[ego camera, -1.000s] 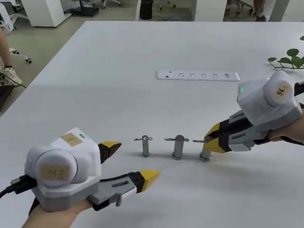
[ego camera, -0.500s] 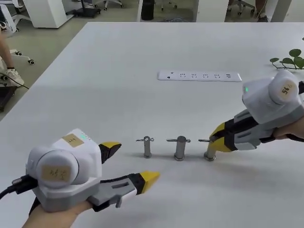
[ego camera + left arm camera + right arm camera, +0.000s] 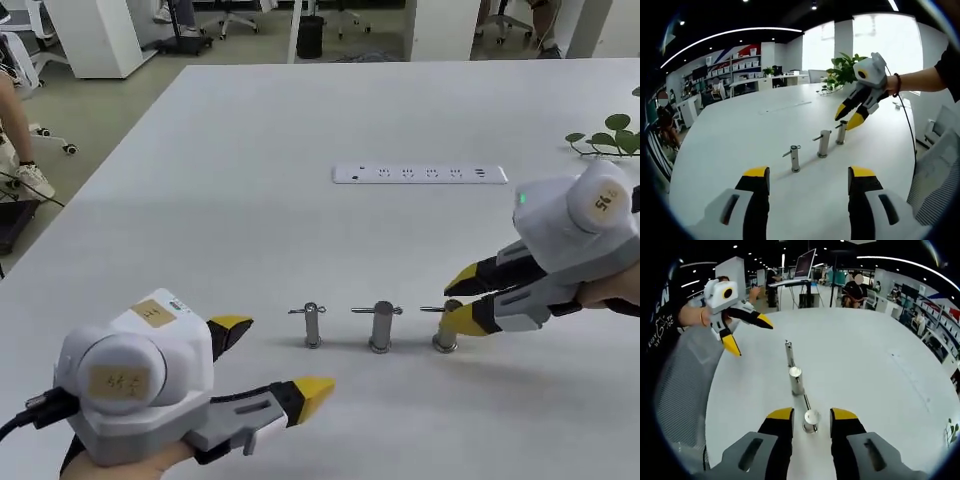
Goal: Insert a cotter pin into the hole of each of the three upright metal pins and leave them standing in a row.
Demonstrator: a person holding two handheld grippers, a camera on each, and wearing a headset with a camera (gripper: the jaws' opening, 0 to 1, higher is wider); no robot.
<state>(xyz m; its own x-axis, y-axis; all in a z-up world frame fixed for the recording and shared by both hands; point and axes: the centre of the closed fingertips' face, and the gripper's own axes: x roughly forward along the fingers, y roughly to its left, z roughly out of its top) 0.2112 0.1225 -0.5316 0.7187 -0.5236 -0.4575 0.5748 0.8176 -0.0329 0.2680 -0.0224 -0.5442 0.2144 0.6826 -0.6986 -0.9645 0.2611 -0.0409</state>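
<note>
Three short silvery upright metal pins [image 3: 380,328] standing in a neat row on the white tabletop [image 3: 300,180], flared bases down. Through each near the top, a thin wire cotter pin [image 3: 377,311] poking out crosswise. Yellow-tipped jaws of the right gripper [image 3: 460,298] spread, straddling the end pin on that side with small gaps either side. Over by the other end, left gripper [image 3: 275,355] off the pins, jaws wide apart, empty.
</note>
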